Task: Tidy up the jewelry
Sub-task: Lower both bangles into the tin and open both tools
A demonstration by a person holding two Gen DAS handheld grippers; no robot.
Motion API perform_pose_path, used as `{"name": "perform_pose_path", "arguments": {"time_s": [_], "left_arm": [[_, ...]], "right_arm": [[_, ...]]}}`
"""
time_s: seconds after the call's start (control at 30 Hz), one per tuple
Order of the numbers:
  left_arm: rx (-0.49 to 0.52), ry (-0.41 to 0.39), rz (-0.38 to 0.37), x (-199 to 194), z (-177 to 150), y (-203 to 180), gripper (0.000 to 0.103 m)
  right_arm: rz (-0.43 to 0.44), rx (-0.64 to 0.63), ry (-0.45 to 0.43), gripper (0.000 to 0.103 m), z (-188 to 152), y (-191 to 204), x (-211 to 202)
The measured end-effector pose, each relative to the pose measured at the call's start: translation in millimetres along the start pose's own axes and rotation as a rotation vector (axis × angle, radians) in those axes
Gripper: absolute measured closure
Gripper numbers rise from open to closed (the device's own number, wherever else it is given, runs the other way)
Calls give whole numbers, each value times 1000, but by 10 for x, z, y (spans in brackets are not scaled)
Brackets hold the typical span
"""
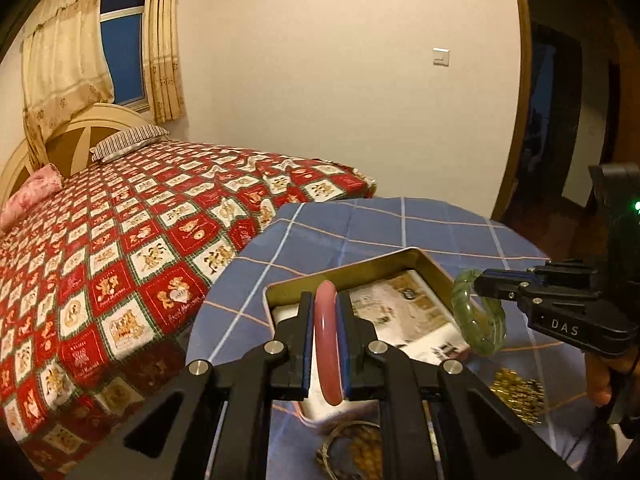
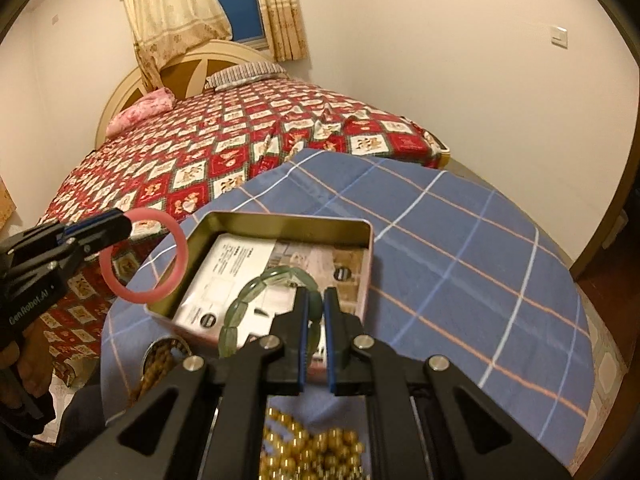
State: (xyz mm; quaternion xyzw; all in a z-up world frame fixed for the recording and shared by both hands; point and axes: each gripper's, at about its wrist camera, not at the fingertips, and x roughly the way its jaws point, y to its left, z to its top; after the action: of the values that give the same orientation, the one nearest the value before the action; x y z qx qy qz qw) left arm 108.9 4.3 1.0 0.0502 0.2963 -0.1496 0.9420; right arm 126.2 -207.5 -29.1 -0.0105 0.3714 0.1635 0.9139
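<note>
Two bangles are aloft beside the tin (image 2: 280,224): left tool (image 1: 325,332) clenches the pink bangle (image 1: 327,344), right tool (image 2: 314,320) the green bangle (image 2: 256,292). Next, lower both inside and release.

Left wrist view is taken from just behind the left gripper (image 1: 326,344), aimed fwd and down over the table (image 1: 440,224) edge nearest the bed (image 1: 120,240), close in. Right wrist view is taken likewise behind the right gripper (image 2: 314,340), nearer the table's opposite edge. Shared by both: open tin (image 1: 432,264), bed, curtained window (image 2: 236,4), and each opp. gripper at frame edge.
</note>
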Motion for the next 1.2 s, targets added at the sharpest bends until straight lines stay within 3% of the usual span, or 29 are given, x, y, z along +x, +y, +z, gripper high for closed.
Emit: {"name": "perform_pose_path", "arguments": {"time_s": [0.53, 0.9, 1.0, 1.03, 1.07, 1.13, 1.17, 1.2], "left_arm": [[76, 100, 56, 798, 47, 43, 93], [100, 115, 66, 967, 104, 29, 93], [128, 120, 70, 972, 87, -34, 93], [130, 129, 74, 978, 79, -45, 92], [127, 137, 72, 977, 72, -50, 91], [128, 136, 75, 947, 65, -59, 85], [129, 130, 85, 917, 64, -61, 70], [128, 119, 99, 880, 63, -57, 46]], "right_arm": [[-43, -38, 80, 93, 274, 15, 613], [-89, -35, 131, 93, 306, -92, 928], [-97, -41, 131, 88, 293, -93, 931], [-96, -43, 125, 78, 296, -92, 920], [-95, -44, 119, 62, 297, -90, 900], [-93, -39, 98, 55, 301, -93, 843], [-93, -38, 89, 55, 300, -93, 806], [-97, -39, 85, 55, 297, -93, 770]]}}
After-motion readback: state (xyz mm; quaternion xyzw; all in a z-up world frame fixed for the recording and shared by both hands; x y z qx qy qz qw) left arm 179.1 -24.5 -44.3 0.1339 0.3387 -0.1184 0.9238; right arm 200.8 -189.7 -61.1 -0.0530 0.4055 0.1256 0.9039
